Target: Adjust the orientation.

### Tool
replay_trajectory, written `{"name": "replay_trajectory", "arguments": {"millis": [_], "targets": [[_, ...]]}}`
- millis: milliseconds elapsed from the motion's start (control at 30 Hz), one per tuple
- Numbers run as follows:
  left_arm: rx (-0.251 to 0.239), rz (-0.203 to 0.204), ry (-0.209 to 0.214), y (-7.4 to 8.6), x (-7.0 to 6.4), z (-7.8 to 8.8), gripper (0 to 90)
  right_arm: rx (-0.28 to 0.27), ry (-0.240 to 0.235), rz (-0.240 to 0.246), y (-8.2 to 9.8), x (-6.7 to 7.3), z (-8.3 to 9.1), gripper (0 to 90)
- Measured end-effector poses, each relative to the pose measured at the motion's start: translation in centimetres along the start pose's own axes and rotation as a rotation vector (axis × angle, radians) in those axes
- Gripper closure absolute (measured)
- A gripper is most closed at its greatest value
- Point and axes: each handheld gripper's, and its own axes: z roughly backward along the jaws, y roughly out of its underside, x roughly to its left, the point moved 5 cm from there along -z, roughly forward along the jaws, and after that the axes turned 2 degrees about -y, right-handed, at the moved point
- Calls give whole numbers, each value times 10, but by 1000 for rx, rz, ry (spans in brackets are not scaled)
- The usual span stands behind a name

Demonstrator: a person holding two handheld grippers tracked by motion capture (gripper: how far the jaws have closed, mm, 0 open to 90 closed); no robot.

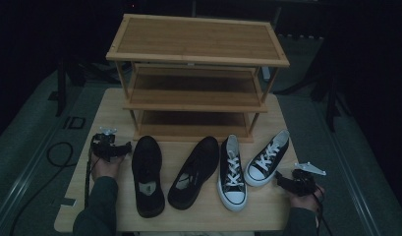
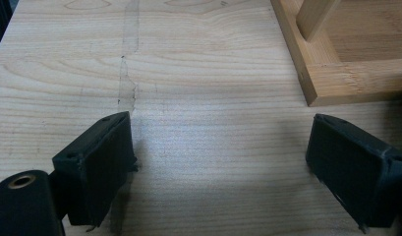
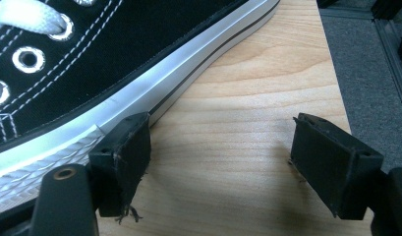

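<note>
- black pads on my right gripper [image 3: 220,164] stand wide apart, nothing between them. its left pad sits just beside the white rubber sole of the right sneaker [image 3: 115,64], near the ribbed toe end; can't tell if it touches.
- my left gripper [image 2: 223,167] is also released, empty, with bare table [image 2: 198,73] between the jaws. the corner foot of the shoe rack [image 2: 336,73] is ahead and to the right in the left gripper view.
- from the high view: four shoes in a row in front of the rack [image 1: 196,73]. left black shoe [image 1: 147,174] lies just right of the left gripper [image 1: 121,149], then the second black shoe [image 1: 194,172], then the left sneaker [image 1: 231,172], then the right sneaker [image 1: 267,157] angled away, toe toward the right gripper [image 1: 282,181].
- my read: the step is a first pick, nearest shoe per hand. i'd grab at the heel collar or side wall, not the rounded toe cap; rubber there would likely slip.
- sneaker and table edge are close on the right [image 1: 282,211]. little room outboard, so i'd approach from above.
- sneakers nearly touch at the heels; lift straight up before swinging.
- rack shelves look empty. the lower tiers have tight headroom under the boards; go in toe first, level.
- left side has open table beside the rack for staging.
</note>
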Motion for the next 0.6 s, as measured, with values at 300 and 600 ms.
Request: {"name": "replay_trajectory", "arguments": {"millis": [300, 600], "targets": [[4, -15, 12, 0, 0, 4, 226, 0, 0, 0, 0, 0, 0, 230], [57, -40, 18, -2, -4, 16, 479, 0, 0, 0, 0, 0, 0, 230]]}}
